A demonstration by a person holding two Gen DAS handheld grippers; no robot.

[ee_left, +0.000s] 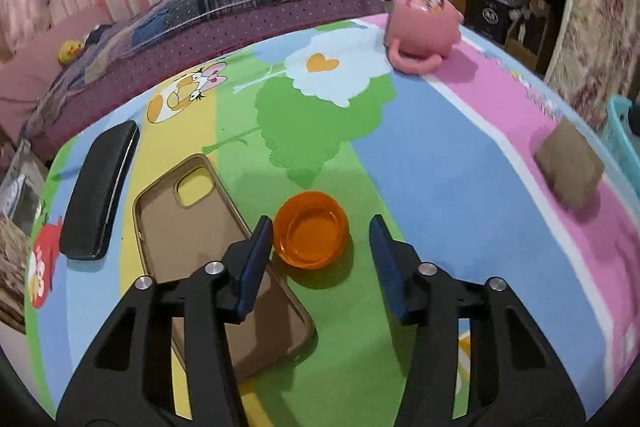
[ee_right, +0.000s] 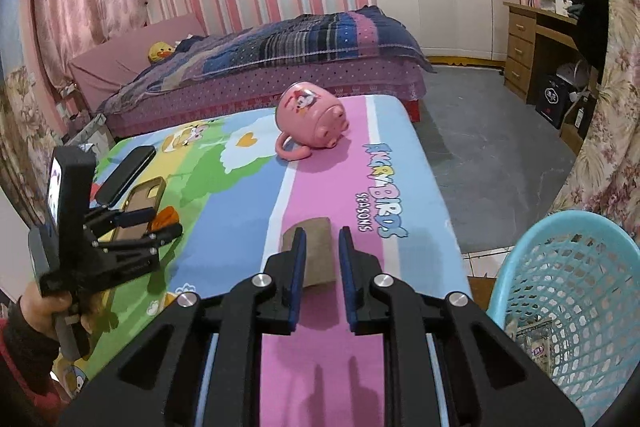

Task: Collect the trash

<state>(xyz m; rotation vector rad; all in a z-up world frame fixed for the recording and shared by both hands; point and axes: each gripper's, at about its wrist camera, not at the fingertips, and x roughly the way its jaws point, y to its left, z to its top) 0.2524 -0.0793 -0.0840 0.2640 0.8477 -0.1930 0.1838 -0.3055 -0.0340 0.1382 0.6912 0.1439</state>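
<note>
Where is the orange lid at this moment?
In the left wrist view the orange lid lies on the colourful table cover, between the open fingers of the left gripper, just right of the brown phone case.

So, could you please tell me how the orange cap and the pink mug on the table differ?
The orange cap is low, shallow and translucent; the pink mug is taller, opaque and carries a cartoon print. The cap rests flat with its hollow facing up, while the mug lies tipped on its side with its handle against the cloth. The cap sits between the open left gripper's fingers; the mug lies far off. Both are round.
</note>
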